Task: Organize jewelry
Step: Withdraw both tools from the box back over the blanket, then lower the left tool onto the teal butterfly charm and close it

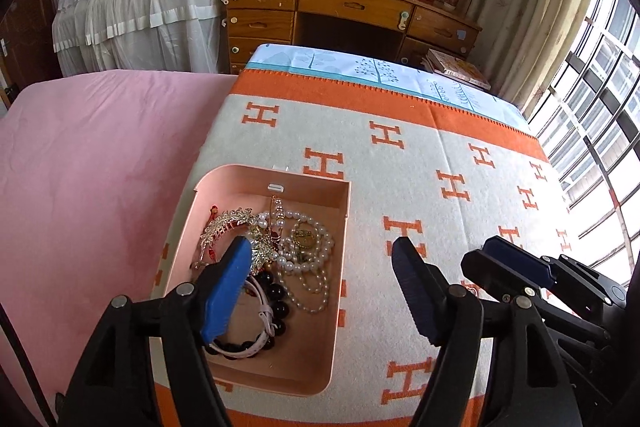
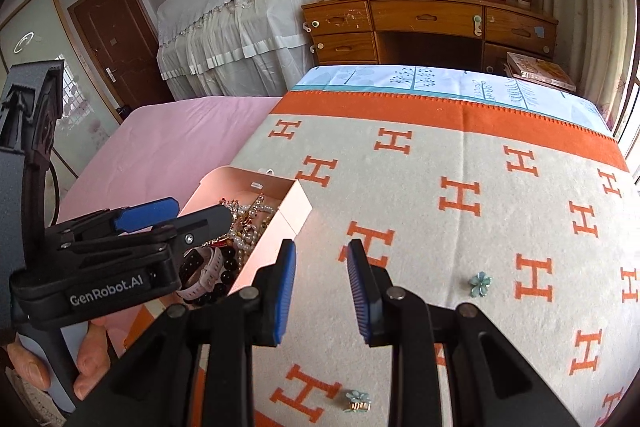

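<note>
Left tool spread, empty over box; right tool parted, empty. Flower clip tiny, light, brittle: pinch its body.

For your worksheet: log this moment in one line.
left gripper: open, over box | right gripper: empty | flower clips on blanket
</note>
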`<state>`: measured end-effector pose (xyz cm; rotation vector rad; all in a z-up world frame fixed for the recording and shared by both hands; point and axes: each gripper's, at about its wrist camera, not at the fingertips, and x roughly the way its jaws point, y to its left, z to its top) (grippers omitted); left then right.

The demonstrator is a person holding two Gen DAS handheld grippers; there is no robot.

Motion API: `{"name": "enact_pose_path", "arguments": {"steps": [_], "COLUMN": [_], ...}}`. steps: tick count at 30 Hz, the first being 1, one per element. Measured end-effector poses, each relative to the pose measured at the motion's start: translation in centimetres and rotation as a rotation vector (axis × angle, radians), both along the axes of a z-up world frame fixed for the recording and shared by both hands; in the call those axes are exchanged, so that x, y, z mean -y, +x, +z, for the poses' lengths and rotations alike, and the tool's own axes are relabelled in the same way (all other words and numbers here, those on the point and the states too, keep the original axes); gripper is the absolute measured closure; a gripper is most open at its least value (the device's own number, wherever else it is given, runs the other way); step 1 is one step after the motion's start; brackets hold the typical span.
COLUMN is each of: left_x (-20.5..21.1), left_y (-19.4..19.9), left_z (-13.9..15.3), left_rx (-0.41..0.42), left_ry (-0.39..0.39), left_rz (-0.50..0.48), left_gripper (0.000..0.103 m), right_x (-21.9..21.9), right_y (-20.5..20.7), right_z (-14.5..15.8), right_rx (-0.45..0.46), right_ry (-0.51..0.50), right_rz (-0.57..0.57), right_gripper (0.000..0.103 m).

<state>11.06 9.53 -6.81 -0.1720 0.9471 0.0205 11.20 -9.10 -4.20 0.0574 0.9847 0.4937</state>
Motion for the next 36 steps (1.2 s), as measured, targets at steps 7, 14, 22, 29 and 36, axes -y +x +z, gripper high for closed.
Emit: {"name": "enact_pose_path", "arguments": {"steps": [7,14,22,29,36], "left_x": [2.2,4.7,7.0,8.4,9.5], "left_y": [-1.5,-2.6,-2.7,-2.8,-3.0], "left_z": [1.2,2.0,2.0,1.7,0.2], "left_rx": [0.027,0.048,0.043,0.038,-0.013], "left_ry": [0.036,0.073,0.072,0.068,0.045], "left_rz": [-0.020,-0.054,-0.089,-0.113,-0.153], "left_gripper": [0.032,0.031,0.031,0.031,0.031], "right_x": [1.9,4.0,6.9,9.6,12.4], "right_y": [-1.6,-2.5,-2.9,-3.2,-3.6], "right_z": [1.5,2.2,2.3,2.2,0.7], "right_rx": [0.055,0.087,0.093,0.087,0.044], "right_ry": [0.002,0.008,0.026,0.033,0.037], "right_rz": [-0.035,-0.070,-0.121,-0.172,-0.203], "right_gripper": [0.076,0.076,0.076,0.076,0.076]}}
